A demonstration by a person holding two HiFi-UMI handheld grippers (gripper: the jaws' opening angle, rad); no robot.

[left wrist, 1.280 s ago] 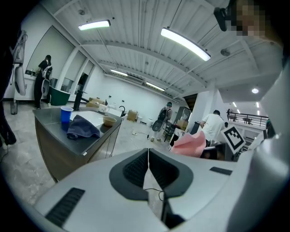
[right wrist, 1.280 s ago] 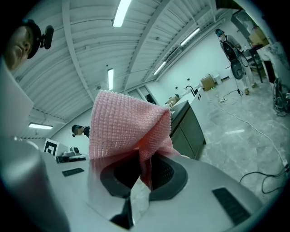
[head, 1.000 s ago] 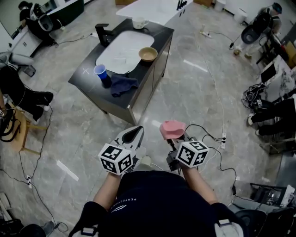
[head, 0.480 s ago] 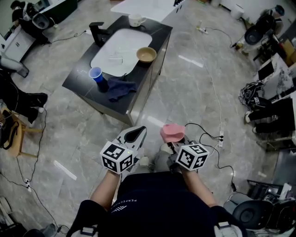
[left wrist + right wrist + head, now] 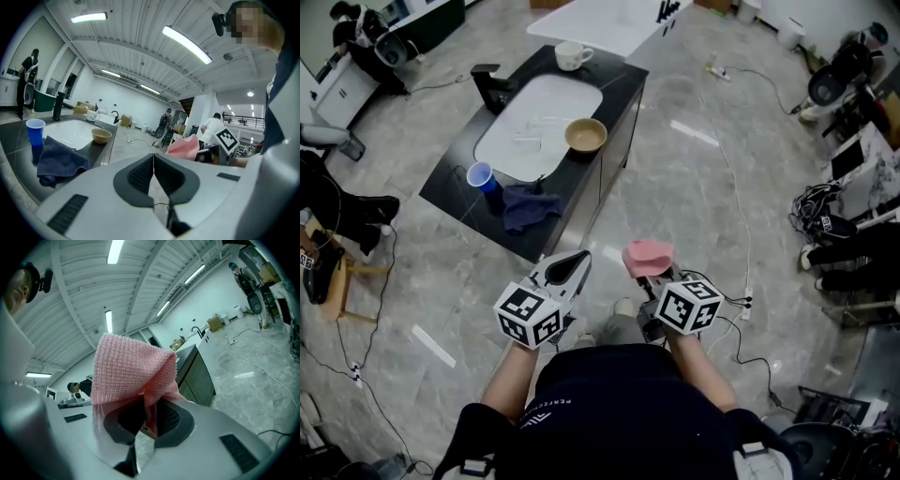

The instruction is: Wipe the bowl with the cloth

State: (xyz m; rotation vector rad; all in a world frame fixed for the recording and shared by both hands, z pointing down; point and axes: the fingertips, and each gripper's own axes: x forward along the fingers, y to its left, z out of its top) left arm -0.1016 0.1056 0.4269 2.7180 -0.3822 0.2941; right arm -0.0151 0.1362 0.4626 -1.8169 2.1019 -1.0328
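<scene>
At waist level, well apart from the desk (image 5: 625, 77): right gripper (image 5: 651, 274), jaws clamped on a bunched pink cloth (image 5: 648, 253); left gripper (image 5: 579, 260), jaws pressed together, nothing between them. On the desk: tan bowl (image 5: 585, 136), upright, at the white sink's (image 5: 534, 117) edge; blue cup (image 5: 479, 175); dark blue rag (image 5: 528, 207) just beside the cup; white mug (image 5: 570, 54) at the far end.

Both forearms reach forward side by side, close to the torso. The left gripper (image 5: 572, 265) has its jaws pressed together, empty. The right gripper (image 5: 652, 277) is clamped on a pink cloth (image 5: 133, 366), its tips apparently buried under the folds.
</scene>
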